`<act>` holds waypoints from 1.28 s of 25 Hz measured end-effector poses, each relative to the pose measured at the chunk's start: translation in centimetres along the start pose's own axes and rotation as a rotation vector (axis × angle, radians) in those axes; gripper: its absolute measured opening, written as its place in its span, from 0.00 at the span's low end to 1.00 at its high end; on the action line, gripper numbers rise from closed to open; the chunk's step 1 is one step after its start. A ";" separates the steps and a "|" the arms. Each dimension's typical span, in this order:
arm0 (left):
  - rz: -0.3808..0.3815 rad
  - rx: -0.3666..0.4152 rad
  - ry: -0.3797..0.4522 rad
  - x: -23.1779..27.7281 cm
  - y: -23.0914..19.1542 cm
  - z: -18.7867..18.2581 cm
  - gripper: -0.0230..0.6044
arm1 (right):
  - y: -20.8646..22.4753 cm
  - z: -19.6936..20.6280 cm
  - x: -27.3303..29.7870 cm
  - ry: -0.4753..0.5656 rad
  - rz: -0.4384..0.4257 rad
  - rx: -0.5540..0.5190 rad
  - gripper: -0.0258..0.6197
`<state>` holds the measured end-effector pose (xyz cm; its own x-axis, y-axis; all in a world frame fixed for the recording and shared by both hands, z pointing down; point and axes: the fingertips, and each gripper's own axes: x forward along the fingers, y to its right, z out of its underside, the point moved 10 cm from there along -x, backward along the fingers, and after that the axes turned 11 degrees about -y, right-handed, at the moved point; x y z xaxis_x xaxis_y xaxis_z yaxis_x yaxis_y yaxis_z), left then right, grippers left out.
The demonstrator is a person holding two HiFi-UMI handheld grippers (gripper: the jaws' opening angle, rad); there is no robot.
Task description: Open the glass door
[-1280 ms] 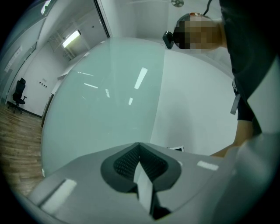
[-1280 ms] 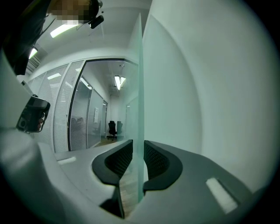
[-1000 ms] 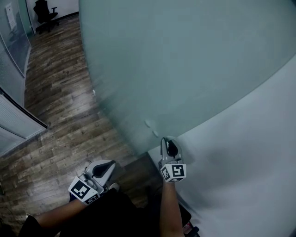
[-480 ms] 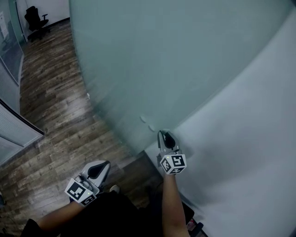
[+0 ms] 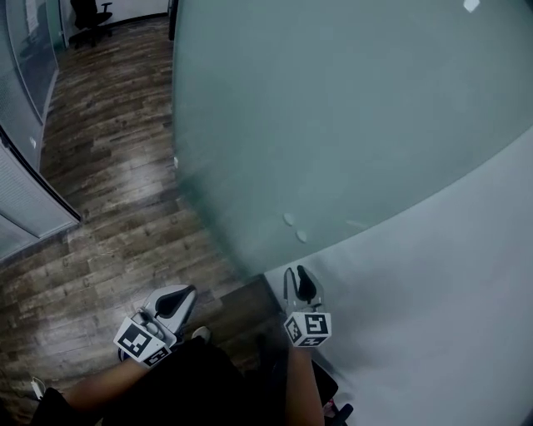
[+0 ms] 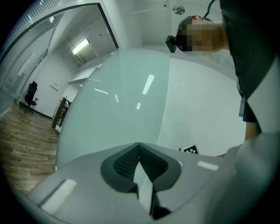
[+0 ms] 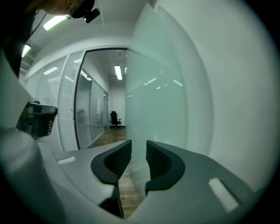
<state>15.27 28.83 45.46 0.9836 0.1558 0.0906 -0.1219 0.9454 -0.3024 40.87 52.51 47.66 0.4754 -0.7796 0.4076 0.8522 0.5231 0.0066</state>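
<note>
Since the earlier frames, the right gripper had drawn back from the edge of the glass door and sat lower in the head view, with the door's two small round fittings now farther above it. Its jaws were opening with a clear gap between the ribbed pads, and nothing lay between them; through the gap only the wooden floor and the frosted pane ahead showed. It pointed slightly downward, in front of the white wall, near the door's lower corner but not touching it.

The left gripper hung low at the person's left side over the floor, well apart from the door. Its jaws were clenched, the tips meeting, and it gripped nothing.

The door stood ajar, a broad frosted sheet filling the upper middle and right of the head view, its free edge toward the corridor. Beyond that edge the floor ran back to a black office chair. A glass partition with blinds lined the corridor's left side.
</note>
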 end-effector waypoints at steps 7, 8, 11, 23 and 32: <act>-0.109 -0.019 0.068 -8.4 -2.3 -2.1 0.04 | -17.2 -6.1 -0.1 0.126 -0.335 -0.081 0.04; -0.131 -0.017 0.080 -9.6 -2.7 -2.4 0.04 | -19.3 -6.8 0.0 0.149 -0.371 -0.078 0.04; -0.188 -0.005 0.112 -12.8 -3.5 -2.6 0.04 | -24.6 -7.6 0.4 0.192 -0.445 -0.096 0.04; -0.397 -0.007 0.199 -23.3 -6.0 -1.2 0.04 | -39.5 -8.2 1.3 0.216 -0.654 -0.265 0.04; -0.457 -0.018 0.253 -27.2 -6.6 -0.9 0.04 | -45.0 -7.9 1.3 0.218 -0.742 -0.305 0.04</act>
<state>-10.58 18.12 44.16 0.9376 -0.3473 -0.0142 0.3272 0.8955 -0.3016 4.86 25.17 40.65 -0.2285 -0.9510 0.2082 0.9679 -0.2449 -0.0563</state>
